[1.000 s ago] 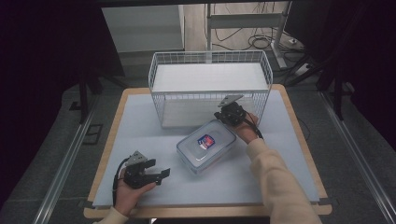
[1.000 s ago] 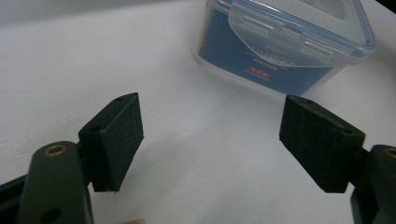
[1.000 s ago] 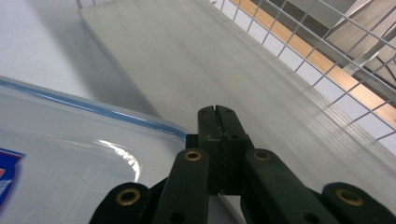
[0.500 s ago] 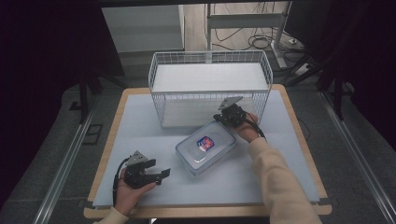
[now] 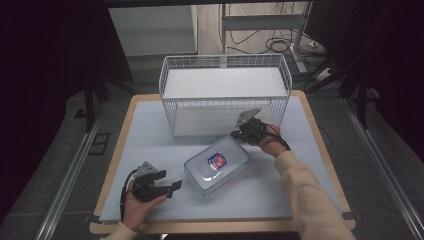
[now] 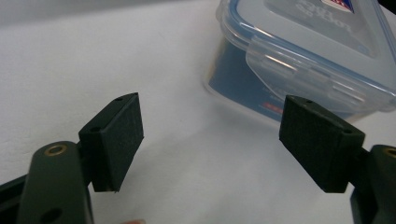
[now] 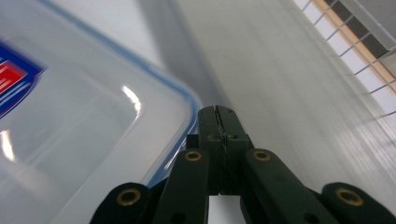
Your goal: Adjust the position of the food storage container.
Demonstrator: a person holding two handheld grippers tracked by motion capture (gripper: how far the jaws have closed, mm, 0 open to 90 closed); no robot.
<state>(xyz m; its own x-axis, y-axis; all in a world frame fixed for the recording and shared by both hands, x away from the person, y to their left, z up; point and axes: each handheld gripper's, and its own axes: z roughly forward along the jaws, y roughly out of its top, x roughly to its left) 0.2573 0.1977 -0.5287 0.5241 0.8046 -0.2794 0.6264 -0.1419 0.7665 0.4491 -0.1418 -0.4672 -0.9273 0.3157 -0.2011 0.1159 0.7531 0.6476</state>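
The wire basket (image 5: 225, 95) stands at the upper middle of the high view, on the far part of the surface (image 5: 150, 130), and the clear lidded container (image 5: 218, 165) lies just below it, near the centre, turned at a slant. Your right tongs (image 5: 243, 131) sit at the container's upper right corner; your left tongs (image 5: 170, 186) rest at the lower left, near it but apart from it.

To do this step well, treat the right tongs as a pusher: their jaws are pressed together with nothing between them, so they can nudge or pin a corner but not lift. Keep the tip low against the container's rim so it does not ride up over the lid. Bring the left tongs, which stand wide open and empty, squarely onto the side latch (image 6: 299, 70) before closing, one pad above and one below.

The high view gives you the layout and the basket. The left tongs' view shows the latch tab and a blue label through the wall. The right tongs' view (image 7: 219, 116) puts the closed tip by the blue-sealed lid corner (image 7: 184, 100); whether it touches the rim there I cannot quite tell.
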